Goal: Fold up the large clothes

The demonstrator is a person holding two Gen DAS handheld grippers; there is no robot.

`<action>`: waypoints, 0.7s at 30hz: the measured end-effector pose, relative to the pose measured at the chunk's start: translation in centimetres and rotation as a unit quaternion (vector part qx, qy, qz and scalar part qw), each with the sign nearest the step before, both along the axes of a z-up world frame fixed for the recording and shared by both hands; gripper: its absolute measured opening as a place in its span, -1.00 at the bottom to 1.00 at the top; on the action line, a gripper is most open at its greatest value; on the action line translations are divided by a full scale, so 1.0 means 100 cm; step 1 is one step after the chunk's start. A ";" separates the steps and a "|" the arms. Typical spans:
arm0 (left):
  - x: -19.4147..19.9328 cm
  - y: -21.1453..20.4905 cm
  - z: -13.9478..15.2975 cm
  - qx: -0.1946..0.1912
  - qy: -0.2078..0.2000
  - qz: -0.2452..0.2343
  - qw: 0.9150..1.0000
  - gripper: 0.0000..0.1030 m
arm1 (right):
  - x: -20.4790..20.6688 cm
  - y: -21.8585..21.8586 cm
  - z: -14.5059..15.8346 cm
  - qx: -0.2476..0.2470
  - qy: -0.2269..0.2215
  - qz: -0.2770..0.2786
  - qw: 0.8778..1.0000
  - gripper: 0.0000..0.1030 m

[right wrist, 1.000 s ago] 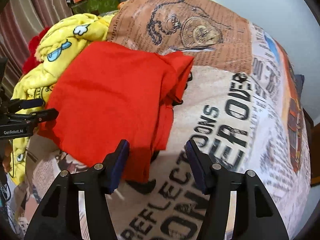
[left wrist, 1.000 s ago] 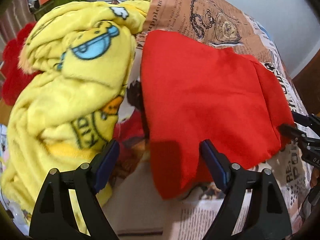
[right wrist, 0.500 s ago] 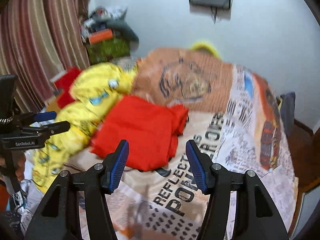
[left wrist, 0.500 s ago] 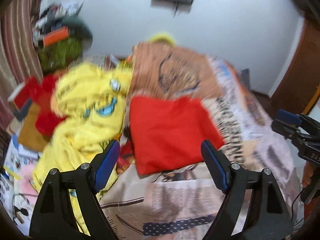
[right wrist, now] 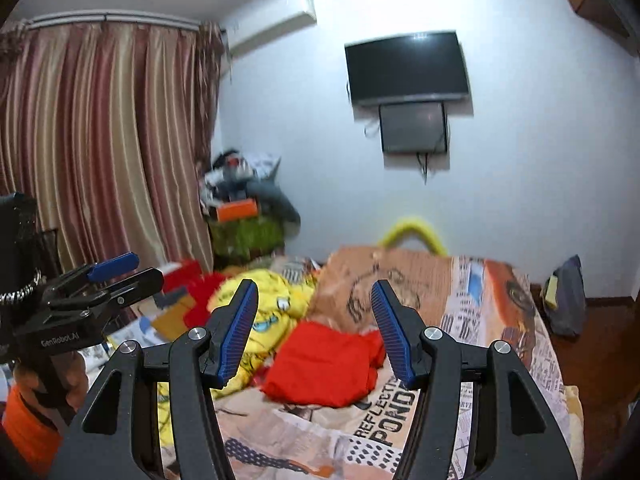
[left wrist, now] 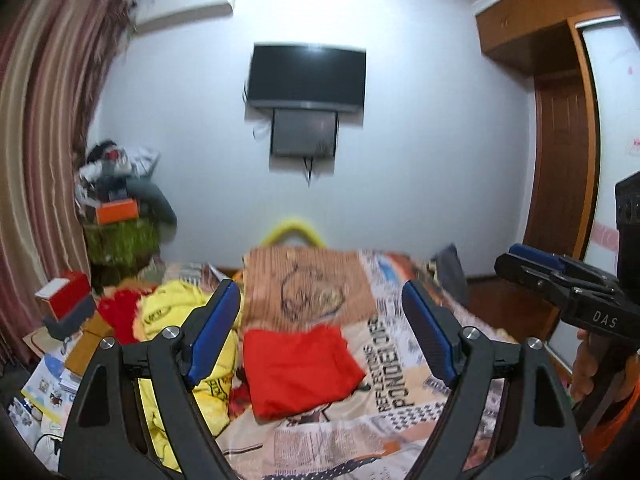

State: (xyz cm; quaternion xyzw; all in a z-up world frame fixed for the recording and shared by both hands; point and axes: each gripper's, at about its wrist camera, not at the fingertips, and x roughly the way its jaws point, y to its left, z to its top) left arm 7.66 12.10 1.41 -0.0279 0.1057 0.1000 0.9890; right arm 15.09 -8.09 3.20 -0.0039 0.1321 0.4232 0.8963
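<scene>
Although both of my tools are up off the bed, I judge the fold on the red garment finished, with the pile beside it next.

The bed (left wrist: 404, 436), under a newspaper-print cover in beige and orange, fills the lower part of both views. On its left side lies the crumpled yellow fleece blanket with cartoon faces (right wrist: 272, 312), unfolded and bunched. Just beside it, near the middle of the bed, sits the red cloth garment folded into a thick rectangle (left wrist: 300, 372), lying flat and free of any grip.

My left hand-held gripper (left wrist: 320, 336) is released, its blue pads spread wide with nothing between them. My right hand-held gripper (right wrist: 316, 332) is also released, its jaws standing apart at a narrower gap and empty.

As I read it, the next move calls for bringing both tools down to the yellow blanket, finding two corners of one edge, and lifting it clear to spread it; its bulk and soft pile could hide the edges.

Writing: the bed cover reads "REFLECT..." and "POND...", partly cut off; my left tool's body shows "GenRobot.AI" in the right wrist view, and my right tool's shows "DAS" in the left wrist view.
</scene>
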 end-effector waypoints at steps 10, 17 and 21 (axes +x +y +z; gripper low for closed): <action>-0.051 -0.028 0.000 0.022 -0.060 0.023 0.998 0.61 | -0.034 -0.003 0.000 0.020 -0.042 -0.013 0.999 0.07; -0.056 -0.037 -0.003 0.035 -0.062 0.029 0.997 0.74 | -0.031 0.001 -0.003 0.009 -0.039 -0.036 0.999 0.48; -0.058 -0.040 -0.006 0.036 -0.065 0.038 0.997 0.98 | -0.035 -0.003 -0.003 0.009 -0.044 -0.052 0.998 0.63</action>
